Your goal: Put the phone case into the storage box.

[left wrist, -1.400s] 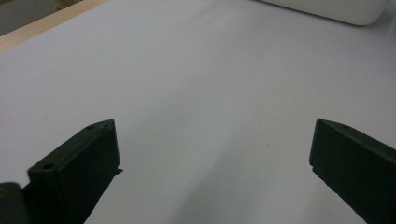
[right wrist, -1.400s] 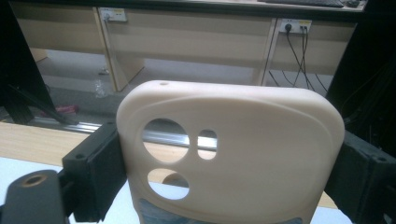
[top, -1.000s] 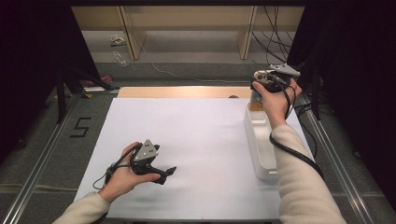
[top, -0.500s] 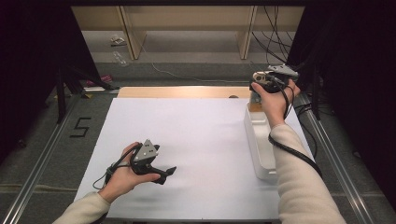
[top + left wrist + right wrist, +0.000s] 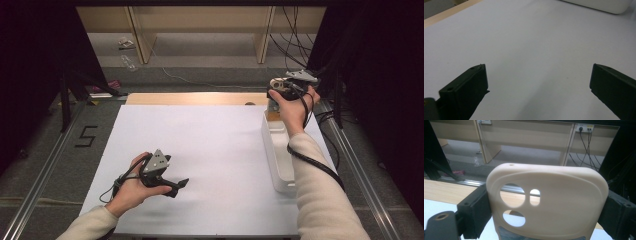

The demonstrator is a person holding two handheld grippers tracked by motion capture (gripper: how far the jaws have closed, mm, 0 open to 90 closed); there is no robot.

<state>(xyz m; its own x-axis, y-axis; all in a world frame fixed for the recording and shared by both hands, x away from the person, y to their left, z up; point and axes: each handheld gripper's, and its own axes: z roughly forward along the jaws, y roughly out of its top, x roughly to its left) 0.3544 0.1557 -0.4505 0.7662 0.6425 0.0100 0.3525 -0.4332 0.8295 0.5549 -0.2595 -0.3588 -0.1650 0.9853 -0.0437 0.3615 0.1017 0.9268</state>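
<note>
My right gripper [image 5: 544, 215] clamps a cream rubbery phone case with camera cutouts [image 5: 549, 202] by its edges above the white plastic tray's [image 5: 272, 150] far end; the soft case could buckle and slip. My left gripper [image 5: 537, 87] rests open, empty.

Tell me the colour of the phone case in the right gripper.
The phone case is a pale cream-beige, clearest in the right gripper view.
</note>
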